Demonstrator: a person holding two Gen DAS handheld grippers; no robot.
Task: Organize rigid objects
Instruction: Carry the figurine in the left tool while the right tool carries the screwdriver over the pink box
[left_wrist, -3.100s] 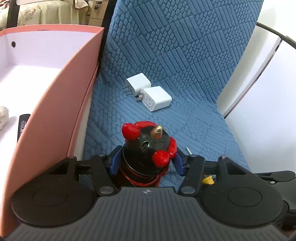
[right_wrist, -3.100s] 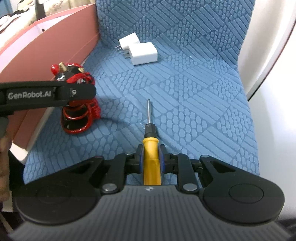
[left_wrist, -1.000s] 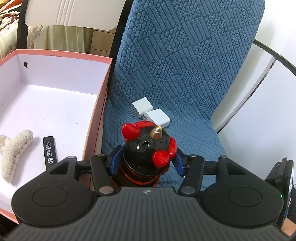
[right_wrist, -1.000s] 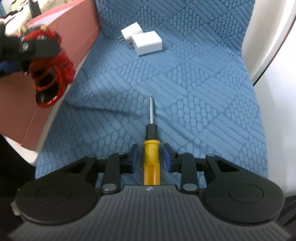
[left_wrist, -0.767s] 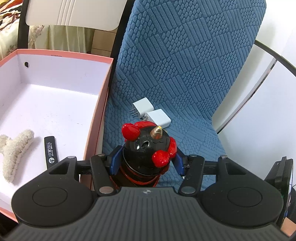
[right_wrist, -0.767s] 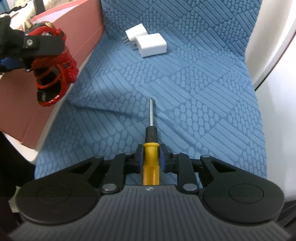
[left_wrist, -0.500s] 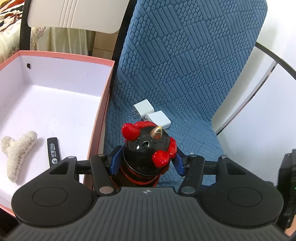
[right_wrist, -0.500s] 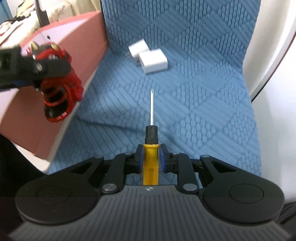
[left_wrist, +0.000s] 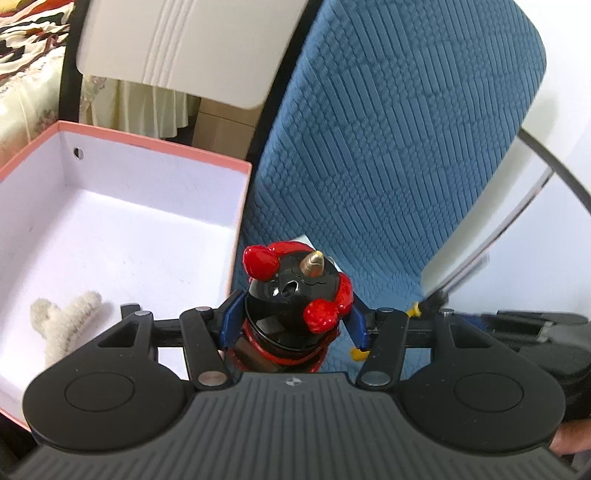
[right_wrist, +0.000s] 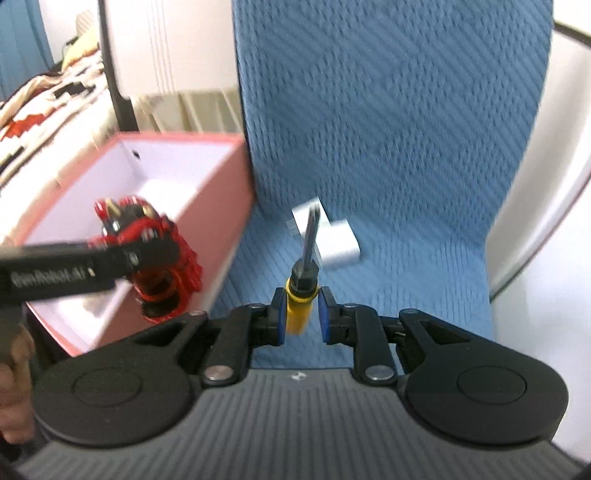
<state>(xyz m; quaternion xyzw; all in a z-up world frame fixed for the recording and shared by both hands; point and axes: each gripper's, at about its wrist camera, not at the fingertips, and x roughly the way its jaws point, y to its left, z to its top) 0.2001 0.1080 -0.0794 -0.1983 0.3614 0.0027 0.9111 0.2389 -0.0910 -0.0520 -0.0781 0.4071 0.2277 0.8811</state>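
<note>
A black and red figurine with a gold horn sits between the blue pads of my left gripper, which is shut on it. In the right wrist view the figurine hangs in the air over the near edge of the pink box. My right gripper is shut on the yellow handle of a screwdriver. Its metal shaft points forward, off the blue seat. Both wrist views are blurred.
The pink box has a white inside holding a fluffy cream hair clip. Two white chargers lie at the back of the seat. The blue chair back rises behind. A hand shows at the lower left.
My right gripper's jaws closed on the screwdriver handle and raised it off the seat. My left gripper rose with the figurine, and the chargers are now hidden behind it.
</note>
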